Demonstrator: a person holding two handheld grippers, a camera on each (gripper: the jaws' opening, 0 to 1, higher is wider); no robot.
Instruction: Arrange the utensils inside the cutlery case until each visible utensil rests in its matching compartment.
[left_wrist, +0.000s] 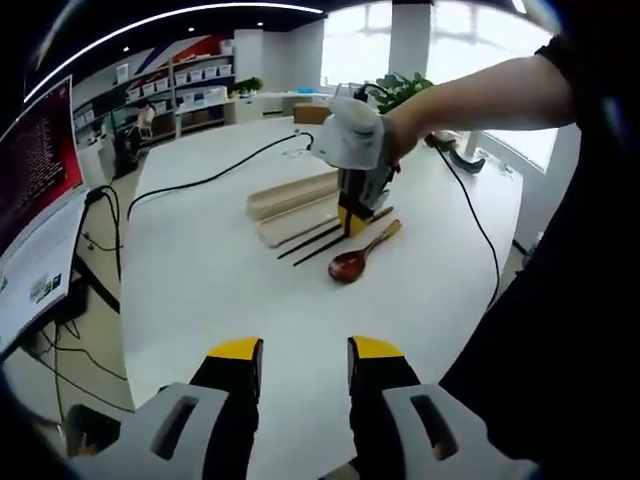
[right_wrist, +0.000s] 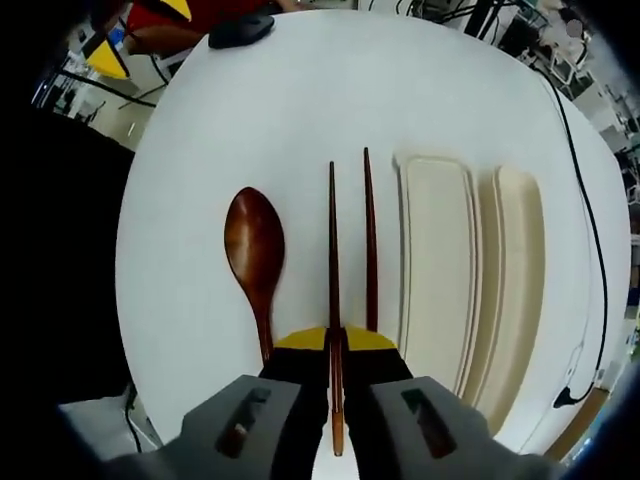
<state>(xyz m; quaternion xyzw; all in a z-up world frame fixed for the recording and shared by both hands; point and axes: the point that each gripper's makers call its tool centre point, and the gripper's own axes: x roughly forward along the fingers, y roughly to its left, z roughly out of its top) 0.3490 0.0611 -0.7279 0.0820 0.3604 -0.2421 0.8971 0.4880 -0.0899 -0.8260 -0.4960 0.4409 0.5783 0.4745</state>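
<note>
White tabletop carries everything here, and on it, in the right gripper view, the cream cutlery case lies open and empty beside its lid, the two trays side by side. Left of the case rest two dark wooden chopsticks, roughly parallel, and left of those a wooden spoon, bowl pointing away from the camera. The right gripper has its jaws closed on the near end of the left chopstick, which runs between them. In the left gripper view the left gripper hangs well back over bare table, jaws parted and holding nothing. The step in hand looks like picking up the first chopstick; next it likely needs lifting clear and carrying right into the long compartment, kept level so it does not swing.
</note>
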